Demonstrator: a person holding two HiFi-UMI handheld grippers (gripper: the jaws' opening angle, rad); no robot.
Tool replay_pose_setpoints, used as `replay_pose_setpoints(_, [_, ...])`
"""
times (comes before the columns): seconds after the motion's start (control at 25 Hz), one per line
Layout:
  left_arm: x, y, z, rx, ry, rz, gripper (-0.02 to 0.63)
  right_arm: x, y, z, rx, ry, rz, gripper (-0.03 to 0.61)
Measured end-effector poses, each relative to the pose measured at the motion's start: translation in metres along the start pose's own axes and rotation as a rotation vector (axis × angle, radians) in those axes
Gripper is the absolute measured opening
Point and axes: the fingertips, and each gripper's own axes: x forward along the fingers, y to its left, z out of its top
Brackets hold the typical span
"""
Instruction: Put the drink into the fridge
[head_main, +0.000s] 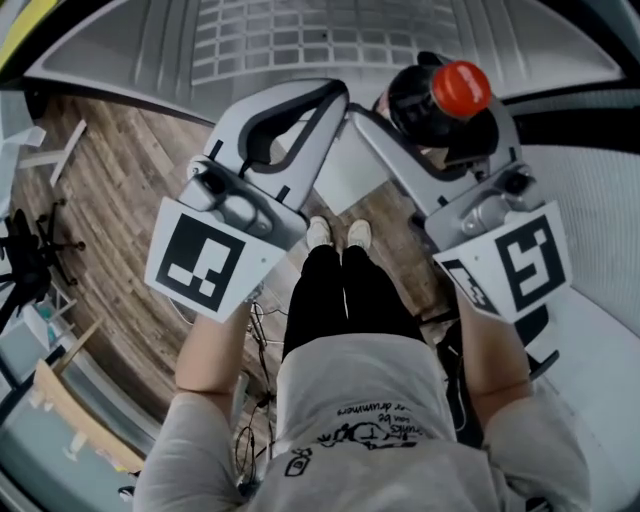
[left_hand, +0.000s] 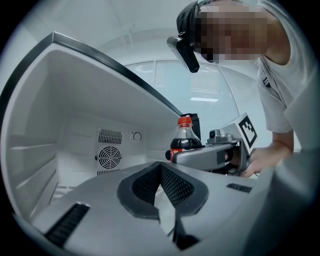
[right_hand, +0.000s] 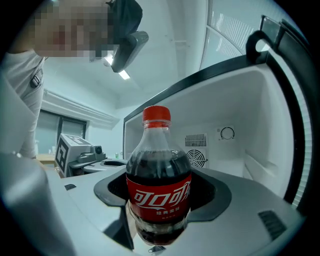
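The right gripper (head_main: 432, 118) has its jaws spread wide and clamped on an upright cola bottle (right_hand: 159, 165). Beside it, the left gripper (left_hand: 159, 168) is closed on nothing. An open fridge (left_hand: 85, 125) lies straight ahead of both

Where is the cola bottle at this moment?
In the right gripper view, the cola bottle stands upright, gripped between the jaws of the right hand-held gripper, with the open fridge behind it.

Left gripper (head_main: 335, 100), right gripper (head_main: 425, 105): pale grey shells, black mesh pads (left_hand: 176, 187), black-and-white marker cubes (head_main: 205, 258). Grey short-sleeved T-shirt (head_main: 360, 395); black trousers (head_main: 340, 295); white shoes (head_main: 320, 232).
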Motion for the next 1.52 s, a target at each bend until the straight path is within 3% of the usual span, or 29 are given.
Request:
replay_pose_setpoints(0.68, [0.042,0.044,-0.015,0.089,0.023,0.026,0.002,0.043,-0.049,-0.011,-0.010,-0.043,-0.025,0.327])
replay_pose_setpoints(1.52, [0.080,0.092,-0.018,0.118,0.064,0.054,0.002,0.087,-0.089,-0.016,-0.021,-0.014,-0.038,0.327])
